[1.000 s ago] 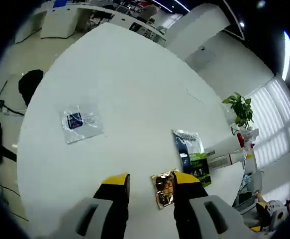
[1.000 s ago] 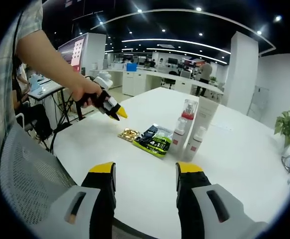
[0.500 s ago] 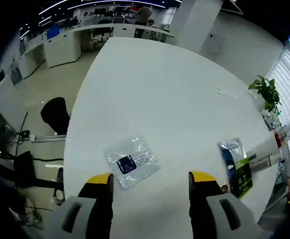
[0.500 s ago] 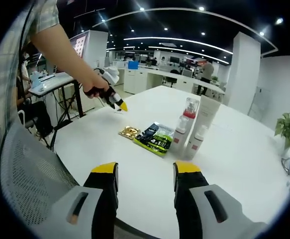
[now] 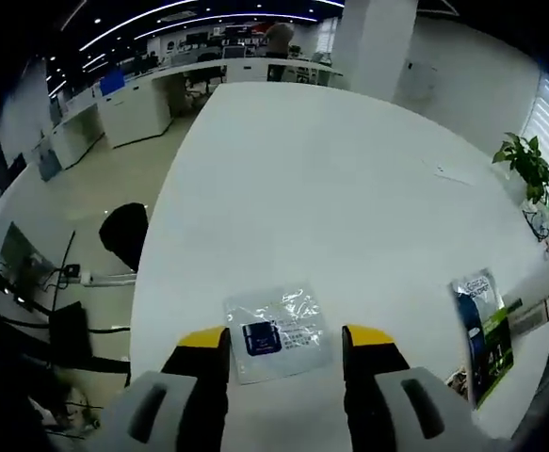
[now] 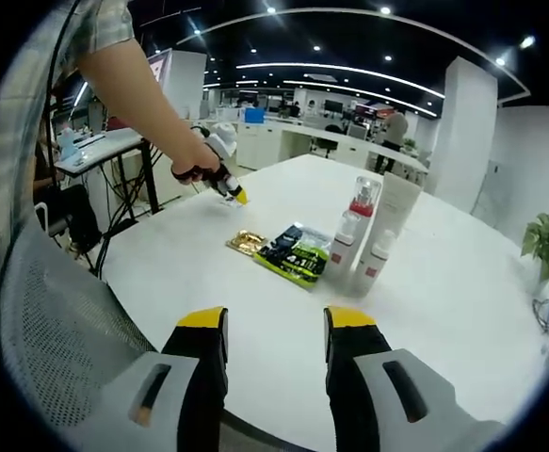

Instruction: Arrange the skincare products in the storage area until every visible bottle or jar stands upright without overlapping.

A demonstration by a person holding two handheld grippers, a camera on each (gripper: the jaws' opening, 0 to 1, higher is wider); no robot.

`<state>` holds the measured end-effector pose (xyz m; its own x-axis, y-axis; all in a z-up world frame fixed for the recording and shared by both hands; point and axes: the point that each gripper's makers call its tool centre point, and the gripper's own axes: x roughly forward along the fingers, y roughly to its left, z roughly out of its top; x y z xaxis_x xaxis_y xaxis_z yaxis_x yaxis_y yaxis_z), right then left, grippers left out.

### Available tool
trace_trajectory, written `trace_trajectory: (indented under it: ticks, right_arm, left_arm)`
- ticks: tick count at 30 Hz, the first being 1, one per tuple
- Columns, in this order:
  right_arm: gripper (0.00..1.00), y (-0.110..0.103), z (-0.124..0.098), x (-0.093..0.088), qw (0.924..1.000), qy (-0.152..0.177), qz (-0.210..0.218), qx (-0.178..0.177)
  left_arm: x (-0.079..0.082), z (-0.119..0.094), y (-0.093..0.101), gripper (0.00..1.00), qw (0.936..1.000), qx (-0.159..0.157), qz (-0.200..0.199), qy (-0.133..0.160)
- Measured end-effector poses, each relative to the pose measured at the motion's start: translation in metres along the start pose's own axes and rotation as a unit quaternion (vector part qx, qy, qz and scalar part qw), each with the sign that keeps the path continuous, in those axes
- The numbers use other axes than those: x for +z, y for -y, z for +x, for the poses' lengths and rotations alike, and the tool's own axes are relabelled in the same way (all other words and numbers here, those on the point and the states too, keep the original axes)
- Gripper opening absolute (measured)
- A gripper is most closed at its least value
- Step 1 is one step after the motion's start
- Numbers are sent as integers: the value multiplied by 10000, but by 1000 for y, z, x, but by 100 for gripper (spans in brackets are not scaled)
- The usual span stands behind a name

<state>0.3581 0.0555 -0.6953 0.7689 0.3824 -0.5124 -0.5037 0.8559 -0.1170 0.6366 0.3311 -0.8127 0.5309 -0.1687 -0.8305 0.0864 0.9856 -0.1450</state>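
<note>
change: I've swung the left tool (image 5: 283, 341) off the gold sachet (image 6: 246, 243) and over to the clear sachet (image 5: 274, 331); a second ago the gold one sat between its tips, now the clear one does.
meaning: my read is I'm lining up a pick on the stray flat packet, to bring it back to the group. No bottle touched yet.
left tool: jaws spread, nothing pinched. Clear sachet lies flat on the bench (image 5: 349, 188), between the two yellow tips, its near edge hidden under them.
right tool (image 6: 263, 325): jaws spread, empty, hanging over the near bench edge, well short of the products.
bottles: pump bottle with red collar (image 6: 360, 205), two small white bottles (image 6: 342, 250) (image 6: 374, 266) and a tall cream box (image 6: 396, 209), all upright, close together, just beyond the green pouch (image 6: 295, 254).
green pouch: flat, touching or nearly touching the gold sachet on its far-left side.
clear sachet vs pouch: well apart, towards the bench's far-left edge.
risk: thin film, flat on the bench; the tips may slide over it.
</note>
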Motion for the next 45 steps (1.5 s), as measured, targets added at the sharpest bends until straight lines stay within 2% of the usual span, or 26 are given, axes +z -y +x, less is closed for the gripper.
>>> trace_trajectory:
  ticks: [1, 5, 8, 10, 11, 12, 13, 15, 17, 19, 21, 22, 23, 24, 26, 28, 29, 30, 31, 34, 36, 37, 41, 44, 45]
  right_arm:
    - [39, 0, 0, 0, 10000, -3, -1, 3]
    - [39, -3, 1, -3, 10000, -54, -42, 53]
    - [38, -4, 2, -3, 9999, -83, -60, 77]
    - [38, -5, 2, -4, 9999, -93, -55, 102]
    - [38, -5, 2, -4, 9999, -98, -56, 115]
    - [38, -6, 2, -4, 9999, -99, -63, 119]
    - [38, -6, 2, -4, 9998, -109, -68, 130]
    - [38, -7, 2, -4, 9998, -124, -69, 141]
    - [38, -7, 2, -5, 9998, -128, -68, 145]
    - [38, -7, 2, -5, 9998, -129, -66, 137]
    - [38, -5, 2, -4, 9999, -111, -48, 110]
    - [38, -4, 2, -4, 9999, -103, -2, 100]
    - [38, -4, 2, -4, 9999, -107, 5, 96]
    - [38, -4, 2, -4, 9999, -112, 4, 94]
    - [38, -4, 2, -5, 9999, -126, -21, 98]
    - [38, -5, 2, -5, 9999, -139, -25, 99]
    - [38, -4, 2, -6, 9999, -143, -23, 94]
    - [38, -4, 2, -6, 9999, -145, -18, 91]
    - [38, -4, 2, -6, 9998, -150, -18, 88]
    - [38, -4, 3, -6, 9998, -157, -18, 83]
    - [38, -4, 3, -6, 9998, -157, -13, 86]
    - [38, -4, 3, -6, 9998, -160, -12, 87]
    - [38, -4, 3, -5, 9999, -145, -6, 88]
    - [38, -4, 3, -4, 9999, -124, 3, 101]
    - [38, -4, 3, -4, 9999, -116, 18, 90]
  left_arm:
    - [0, 0, -1, 47, 10000, 14, 3, -15]
    - [-2, 1, -6, 42, 9985, 105, 537, -25]
    - [-2, 1, -7, 40, 9990, 88, 435, 42]
    - [0, 1, -10, 34, 9988, 106, 457, 104]
    - [-3, 2, -6, 29, 9998, -86, 167, 57]
    - [-2, 2, -6, 24, 9999, -138, 37, 64]
    - [-2, 2, -7, 24, 9999, -81, 35, 71]
    - [-1, 3, -6, 25, 9999, -88, -6, 49]
    - [2, 2, 0, 28, 9980, -215, -579, 117]
    - [8, 3, 2, 39, 9956, -273, -835, 341]
    - [8, 1, 6, 48, 9943, -290, -947, 385]
    - [9, 2, 11, 52, 9947, -339, -865, 433]
    - [9, 3, 14, 56, 9965, -341, -620, 435]
    - [6, 4, 17, 60, 9988, -262, -231, 330]
    - [0, 7, 18, 63, 9992, -50, 324, 228]
    - [-6, 13, 14, 64, 9944, 155, 1040, 79]
    - [-4, 14, 14, 64, 9913, 116, 1300, 161]
    - [-1, 14, 17, 62, 9974, 130, 637, 316]
    - [-4, 13, 17, 62, 9963, 101, 816, 264]
    - [-3, 11, 17, 59, 9964, 113, 794, 291]
    - [2, 7, 17, 43, 9950, 36, 935, 347]
    - [2, 11, 17, 42, 9954, -62, 906, 313]
    - [2, 8, 15, 42, 9957, -23, 871, 320]
    - [5, 12, 21, 42, 9980, -303, 365, 407]
    - [3, 13, 19, 42, 9982, -276, 386, 368]
